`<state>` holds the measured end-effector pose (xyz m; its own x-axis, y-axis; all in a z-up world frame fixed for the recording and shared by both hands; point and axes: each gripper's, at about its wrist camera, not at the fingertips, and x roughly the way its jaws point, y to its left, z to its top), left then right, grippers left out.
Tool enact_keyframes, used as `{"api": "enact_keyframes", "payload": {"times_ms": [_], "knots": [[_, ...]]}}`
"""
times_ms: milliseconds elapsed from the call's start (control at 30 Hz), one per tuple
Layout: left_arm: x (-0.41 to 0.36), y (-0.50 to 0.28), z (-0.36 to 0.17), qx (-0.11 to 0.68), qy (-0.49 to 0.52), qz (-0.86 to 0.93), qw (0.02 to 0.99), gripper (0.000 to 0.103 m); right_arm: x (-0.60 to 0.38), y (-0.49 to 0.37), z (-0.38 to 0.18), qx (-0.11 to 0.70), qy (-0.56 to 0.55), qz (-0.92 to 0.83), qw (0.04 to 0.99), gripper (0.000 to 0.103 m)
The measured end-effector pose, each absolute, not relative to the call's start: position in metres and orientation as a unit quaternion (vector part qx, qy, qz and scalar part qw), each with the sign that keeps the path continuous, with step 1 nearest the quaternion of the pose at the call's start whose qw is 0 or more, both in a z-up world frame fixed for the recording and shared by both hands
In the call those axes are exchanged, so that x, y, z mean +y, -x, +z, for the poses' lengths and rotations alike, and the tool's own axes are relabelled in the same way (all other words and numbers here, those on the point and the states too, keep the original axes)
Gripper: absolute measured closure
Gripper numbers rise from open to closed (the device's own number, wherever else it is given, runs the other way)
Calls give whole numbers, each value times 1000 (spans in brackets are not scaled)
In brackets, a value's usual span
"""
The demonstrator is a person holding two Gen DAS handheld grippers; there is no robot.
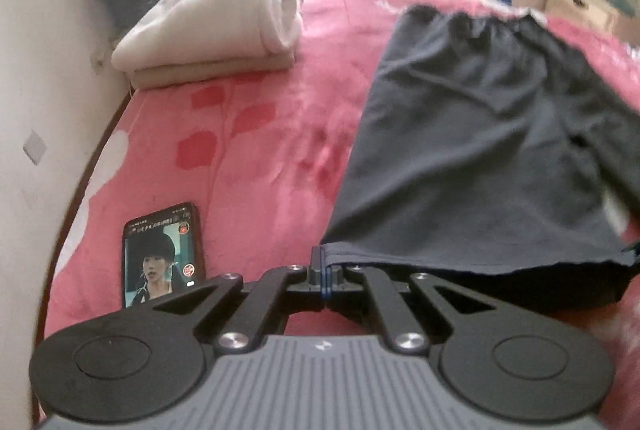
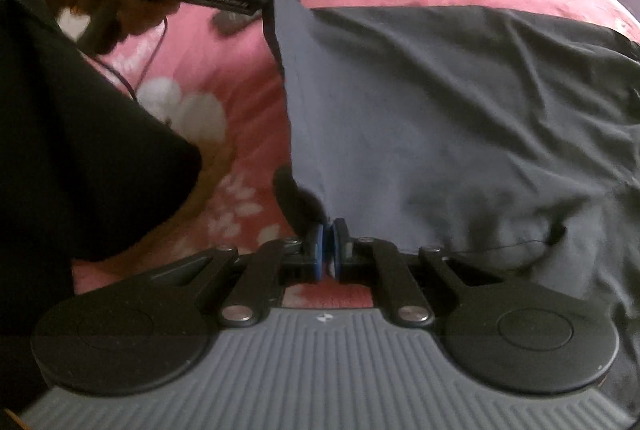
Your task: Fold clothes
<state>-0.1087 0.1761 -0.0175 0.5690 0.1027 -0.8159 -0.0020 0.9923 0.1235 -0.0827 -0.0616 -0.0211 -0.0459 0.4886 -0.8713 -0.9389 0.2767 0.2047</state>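
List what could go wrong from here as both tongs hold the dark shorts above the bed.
1. The left tongs pinch only the hem corner of the shorts, so it may slip out.
2. A phone lies on the pink blanket beside the shorts; swinging cloth could drag it.
3. The right tongs also grip just an edge.
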Motion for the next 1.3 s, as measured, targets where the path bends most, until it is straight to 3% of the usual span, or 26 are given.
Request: {"api": "enact_keyframes", "payload": {"times_ms": [300,367,467,833,1033,1300], "knots": [[174,116,-40,480,-125,28,868,100,-69,100,-61,559,203,538,598,90],[176,119,-43,487,-129,25,863,91,-78,99,-61,573,189,540,587,88],[180,125,-35,498,-124,17,858,84,-88,88,-52,565,187,539,596,88],[185,136,2,484,-75,-2,872,74,-77,46,-34,487,153,534,674,87],[166,115,-9,471,-38,-30,881,73,-61,69,-73,525,172,542,633,87],[148,86,-51,477,-38,-50,876,70,-82,43,-43,523,150,544,639,86]]}}
